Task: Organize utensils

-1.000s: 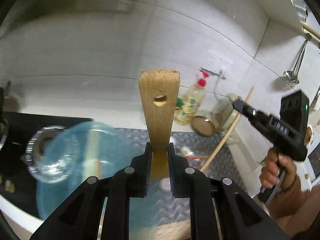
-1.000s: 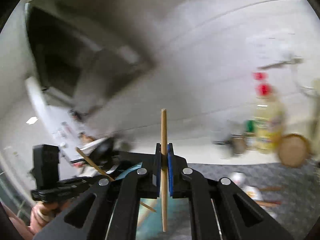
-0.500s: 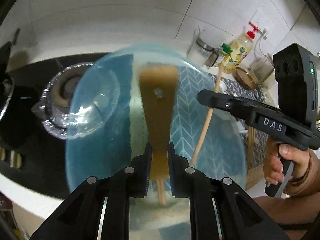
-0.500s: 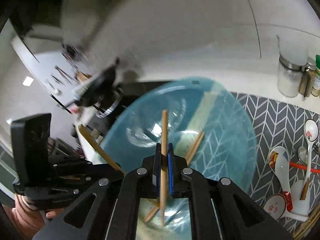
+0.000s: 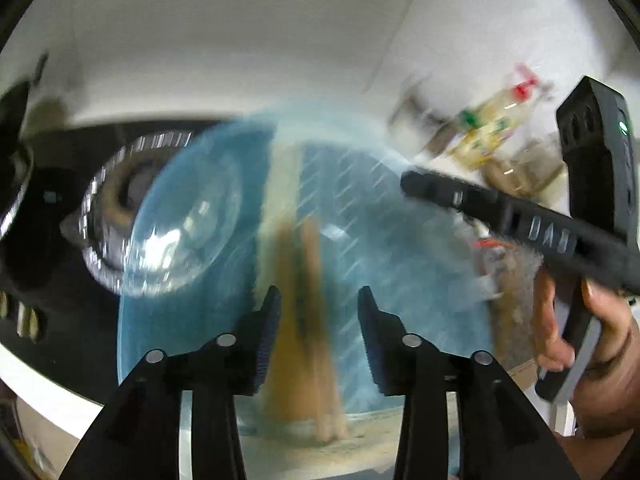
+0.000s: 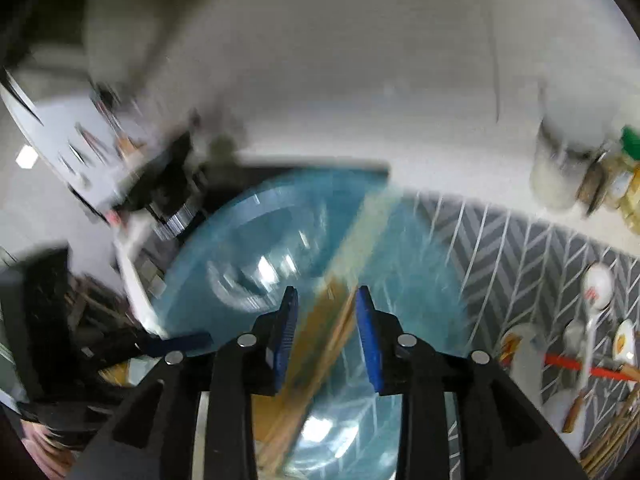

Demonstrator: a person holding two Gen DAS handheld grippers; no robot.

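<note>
spoons beside bowl: right wrist view only

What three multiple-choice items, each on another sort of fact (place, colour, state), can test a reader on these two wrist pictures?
1. Where does the wooden spatula lie?
A. inside the bowl
B. on the stove
C. on the wall hook

2. What colour is the bowl?
A. clear blue
B. red
C. black

3. How do the jaws of the left gripper stand?
A. clamped on the spatula
B. apart, with gaps on both sides of the spatula
C. shut on nothing

Key: 1 A, the blurred brown shape lies within the bowl's rim in the left wrist view. 2 A, the mat's pattern shows through its blue wall. 3 B, the jaws have just been opening, and neither pad presses on the spatula between them. The right gripper has likewise just been opening, with wooden pieces lying below it in the bowl.
</note>
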